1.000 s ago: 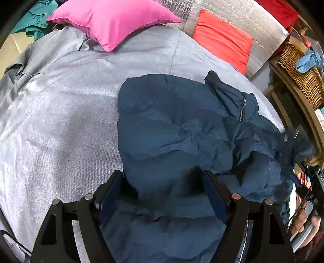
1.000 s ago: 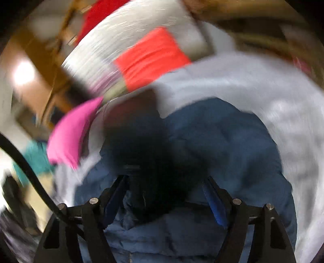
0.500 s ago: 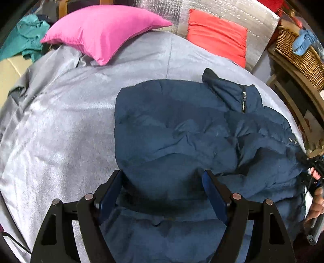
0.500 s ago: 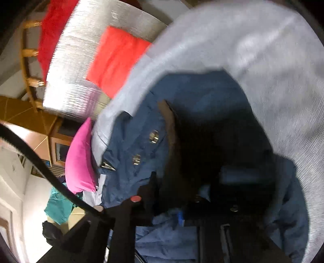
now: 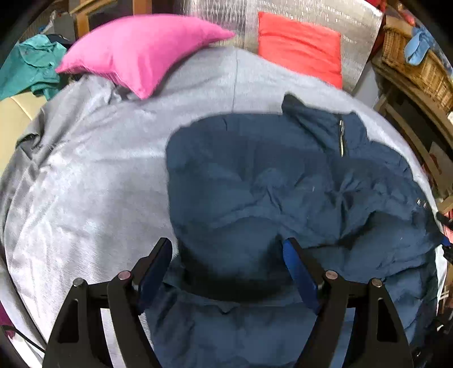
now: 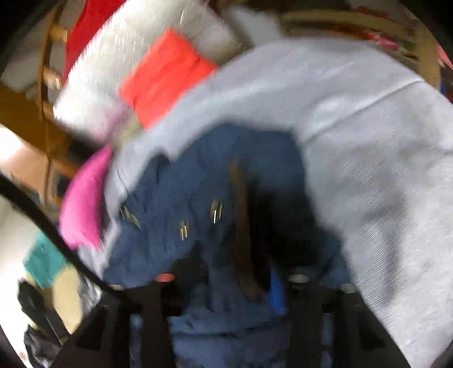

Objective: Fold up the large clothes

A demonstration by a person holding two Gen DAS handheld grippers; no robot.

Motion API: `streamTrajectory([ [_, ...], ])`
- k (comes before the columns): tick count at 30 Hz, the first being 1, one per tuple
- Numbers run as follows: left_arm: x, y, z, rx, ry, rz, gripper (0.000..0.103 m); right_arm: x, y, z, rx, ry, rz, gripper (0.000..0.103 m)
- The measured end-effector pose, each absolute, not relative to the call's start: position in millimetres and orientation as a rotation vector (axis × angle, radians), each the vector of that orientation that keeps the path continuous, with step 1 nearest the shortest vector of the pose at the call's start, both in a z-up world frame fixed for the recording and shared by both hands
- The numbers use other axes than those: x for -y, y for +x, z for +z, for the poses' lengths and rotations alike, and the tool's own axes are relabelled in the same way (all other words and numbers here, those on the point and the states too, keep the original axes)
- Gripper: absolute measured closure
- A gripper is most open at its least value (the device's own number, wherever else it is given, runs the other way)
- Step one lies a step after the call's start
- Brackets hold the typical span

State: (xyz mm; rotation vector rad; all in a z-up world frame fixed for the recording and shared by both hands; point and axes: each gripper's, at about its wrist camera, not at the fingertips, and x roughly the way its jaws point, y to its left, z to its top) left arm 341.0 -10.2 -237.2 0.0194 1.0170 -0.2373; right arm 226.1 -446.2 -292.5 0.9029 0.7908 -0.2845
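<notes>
- Grey woven bedspread (image 5: pixel 93 175): covers a wide bed; bears all the items below.
- Left gripper (image 5: pixel 228 254): black frame, blue pads; jaws stand wide apart, holding nothing, low over the near part of the garment.
- Navy blue quilted puffer jacket (image 5: pixel 269 181): lies on the bedspread, to the right of the bed's middle, near the right edge. Bulky, crumpled, padded panels rucked into ridges; near part lies doubled under the left gripper; collar with a short metal zip (image 5: pixel 343 138) points to the far side. Metal snaps (image 6: pixel 216 211) and a dark strip of lining or trim show in the right wrist view.
- Right gripper (image 6: pixel 226 280): view heavily blurred; jacket cloth bunches up between its fingers, so it looks clamped on the jacket, though the blur leaves this unsure.
- Step in hand, as judged: drawing one side of the jacket across its body. Advice: keep the pinched edge taut, carry it low and level, and press out trapped air, since puffy filling tends to spring back open.
- Bright pink square cushion (image 5: pixel 141 51): far left, on the bedspread.
- Orange-red rectangular cushion (image 5: pixel 300 45): far right, against a silver quilted headboard (image 5: pixel 226 19).
- Woven wicker basket (image 5: pixel 419 68): off the bed, far right.
</notes>
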Motion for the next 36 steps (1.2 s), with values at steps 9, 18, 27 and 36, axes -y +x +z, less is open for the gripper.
streamTrajectory([
  [9,-20.5,362.1,-244.8,-1.055,-0.148,-0.195,0.022,497.2,219.2,-298.2,-0.719,0.942,-0.385,0.037],
  [18,2.6,366.1,-262.0,-1.1,-0.037,-0.199,0.022,460.2,261.1,-325.4,-0.956,0.814,-0.178,0.051],
  [27,8.1,362.8,-261.4,-1.081,0.027,-0.177,0.021,445.4,257.0,-309.9,-0.936,0.627,-0.236,0.074],
  [36,-24.8,381.7,-238.0,-1.014,-0.151,-0.214,0.021,482.0,261.0,-293.6,-0.828,0.804,-0.245,0.027],
])
